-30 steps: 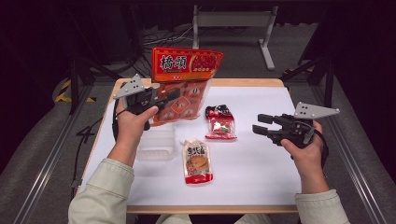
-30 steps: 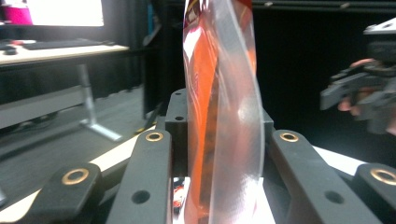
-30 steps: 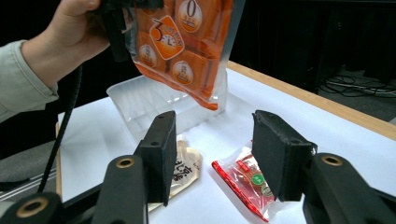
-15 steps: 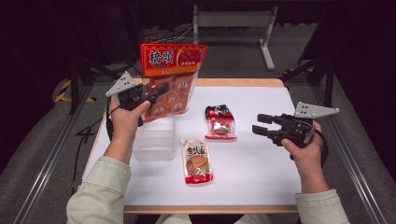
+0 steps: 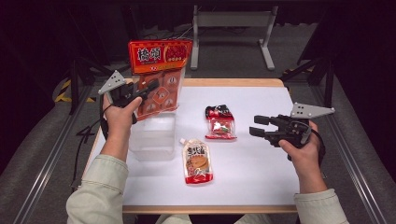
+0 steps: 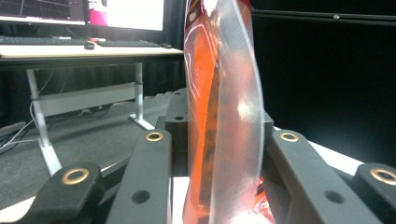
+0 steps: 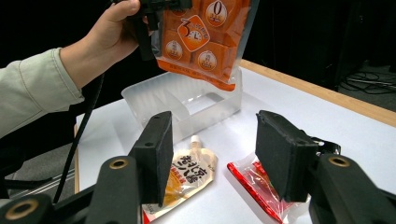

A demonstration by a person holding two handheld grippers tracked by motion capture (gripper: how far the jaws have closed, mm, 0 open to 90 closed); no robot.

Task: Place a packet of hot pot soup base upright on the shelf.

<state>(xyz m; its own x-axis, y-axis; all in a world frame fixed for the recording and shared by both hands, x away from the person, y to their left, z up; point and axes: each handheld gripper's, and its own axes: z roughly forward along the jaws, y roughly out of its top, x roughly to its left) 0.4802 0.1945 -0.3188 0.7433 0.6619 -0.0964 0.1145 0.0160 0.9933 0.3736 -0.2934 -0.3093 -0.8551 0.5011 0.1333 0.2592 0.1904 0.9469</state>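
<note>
My left tool (image 5: pixel 148 87) is clamped on the orange snack bag (image 5: pixel 159 74), pinching it low on its side so it hangs upright over the clear bin (image 5: pixel 154 135) — I judge that lines it up to drop in. My right tool (image 5: pixel 261 126) waits to the right with its pads apart and nothing between them, having just been opening. On the white surface (image 5: pixel 261 172) lie 2 more packs: the spouted pouch (image 5: pixel 197 162) and the red packet (image 5: pixel 220 123).
</note>
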